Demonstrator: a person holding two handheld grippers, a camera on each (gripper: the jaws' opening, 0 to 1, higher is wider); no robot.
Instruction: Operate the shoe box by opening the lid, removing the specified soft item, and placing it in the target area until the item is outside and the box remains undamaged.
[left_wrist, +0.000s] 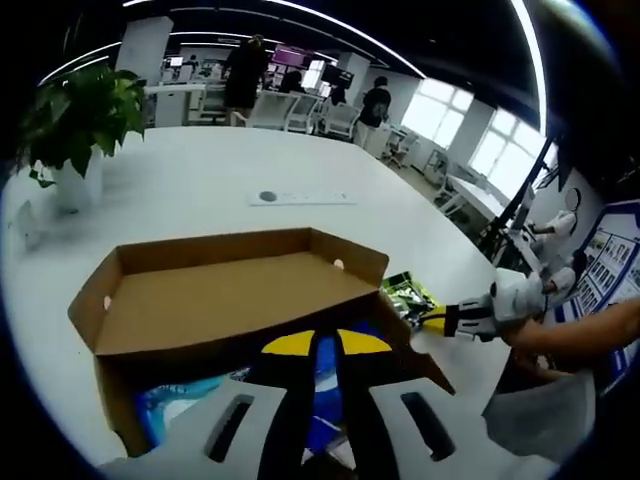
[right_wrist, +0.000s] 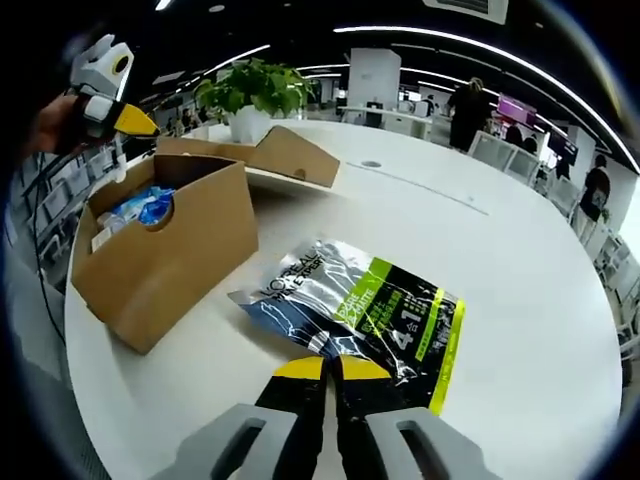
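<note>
We found the brown cardboard shoe box (right_wrist: 160, 255) open, its lid (left_wrist: 230, 295) folded back, with the glossy soft packet (right_wrist: 365, 315) outside on the white counter (right_wrist: 520, 240). Both tools (left_wrist: 325, 345) (right_wrist: 330, 368) were pressed together, apparently empty; blue items (right_wrist: 145, 207) remained inside.

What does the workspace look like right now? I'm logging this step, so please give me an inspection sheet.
Surface: round white table.
Job's things: cardboard shoe box, lid open; blue packets inside; silver-and-green soft pouch lies flat on the table beside the box.
Clutter: potted plant; white strip with dark disc.
Grippers: left gripper shut above the box; right gripper shut, tips at the pouch's edge.
Cables: dark cable hanging below the left gripper.
Surroundings: open office with desks, people, windows.
</note>
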